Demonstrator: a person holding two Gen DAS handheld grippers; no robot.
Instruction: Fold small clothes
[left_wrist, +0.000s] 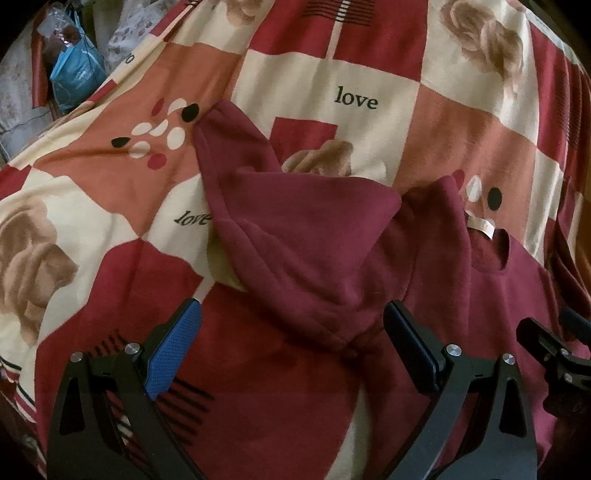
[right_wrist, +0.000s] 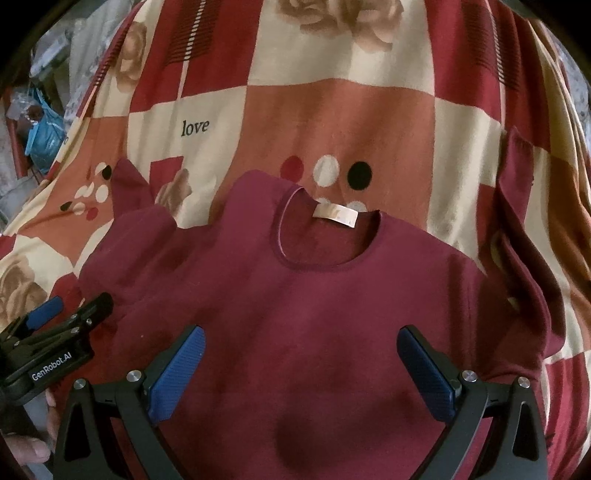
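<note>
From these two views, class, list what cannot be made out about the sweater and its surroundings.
- Sweater hem: cut off by the bottom edge in both views, behind the open jaws.
- Label text: too small and blurred, right wrist view.
- Right sleeve cuff: bunched at the fisheye edge.
- Blue bag contents: dark, distorted corner, left wrist view.

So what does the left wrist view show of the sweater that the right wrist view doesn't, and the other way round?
Only the left wrist view shows the near sleeve close up, bent and lying across the blanket, ahead of the open left gripper.

Only the right wrist view shows the whole round neckline with its pale label, the flat chest under the open right gripper, and the far sleeve at the right edge.

Both show the maroon sweater on the patterned blanket, printed "love", and a blue bag at the upper left.
</note>
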